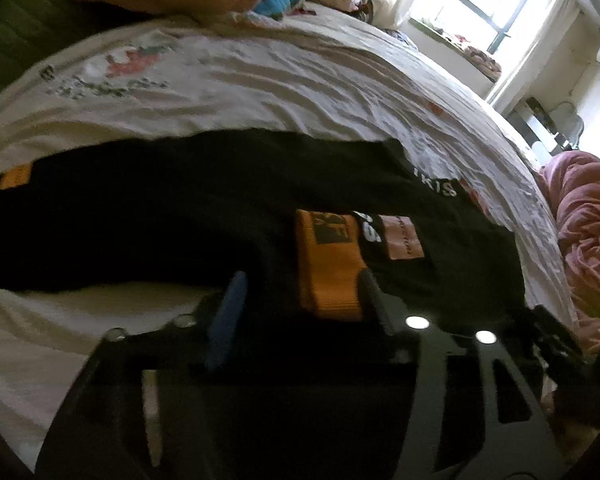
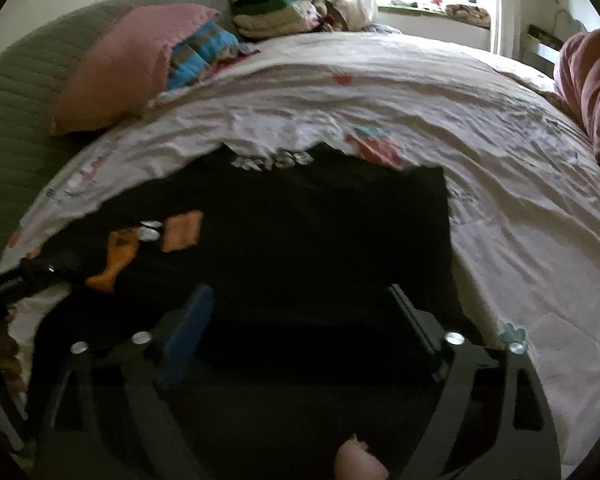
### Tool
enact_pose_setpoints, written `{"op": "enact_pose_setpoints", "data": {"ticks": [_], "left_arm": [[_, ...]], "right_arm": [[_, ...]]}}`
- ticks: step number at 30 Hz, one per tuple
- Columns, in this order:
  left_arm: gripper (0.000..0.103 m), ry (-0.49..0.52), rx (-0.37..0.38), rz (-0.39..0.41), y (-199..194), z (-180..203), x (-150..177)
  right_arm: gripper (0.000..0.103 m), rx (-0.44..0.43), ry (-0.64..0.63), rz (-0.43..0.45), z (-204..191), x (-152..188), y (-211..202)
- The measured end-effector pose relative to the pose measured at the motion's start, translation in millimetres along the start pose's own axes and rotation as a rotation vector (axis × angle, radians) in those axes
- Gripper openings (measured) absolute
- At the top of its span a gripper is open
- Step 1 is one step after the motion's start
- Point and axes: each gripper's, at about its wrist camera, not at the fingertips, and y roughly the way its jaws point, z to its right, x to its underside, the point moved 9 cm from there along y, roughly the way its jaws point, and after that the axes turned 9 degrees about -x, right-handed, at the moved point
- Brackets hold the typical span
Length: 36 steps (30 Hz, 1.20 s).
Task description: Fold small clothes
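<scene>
We see the black cotton garment with orange strap and patches (image 1: 204,220) spread on the wrinkled white printed bedsheet (image 1: 260,80), filling the middle of both views. The left gripper (image 1: 300,292) stands part open, the orange strap (image 1: 328,264) between its jaws, unpinched. The right gripper (image 2: 300,312) gapes wide over dark cloth, holding nothing. We should pinch matching edges evenly. Only the right view shows the pink pillow (image 2: 116,68) whole, at ten o'clock.
</scene>
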Motion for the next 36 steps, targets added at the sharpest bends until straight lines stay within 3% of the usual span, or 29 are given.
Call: {"op": "enact_pose_setpoints", "data": {"ticks": [1,3,6,8,20,36], "left_arm": [[0.059,-0.003,-0.007,0.007,-2,-3,-1],[0.076,-0.006,-0.028,0.020,-7,-9,-2],[0.090,-0.014,-0.062,0.046,-15,-21,-5],[0.093,-0.026,-0.078,0.055,-19,-30,-7],[0.093,-0.110,-0.200,0.130,-45,-99,-18],[0.093,-0.258,-0.313,0.161,-62,-189,-19]], "right_arm": [[0.091,-0.007,-0.003,0.006,-5,-2,-2],[0.094,-0.017,-0.016,0.018,-15,-5,-5],[0.096,-0.031,-0.040,0.031,-31,-8,-9],[0.096,-0.039,-0.047,0.036,-38,-9,-11],[0.096,-0.104,-0.135,0.030,-104,-14,-5],[0.096,-0.213,-0.284,0.019,-210,-15,10]]}}
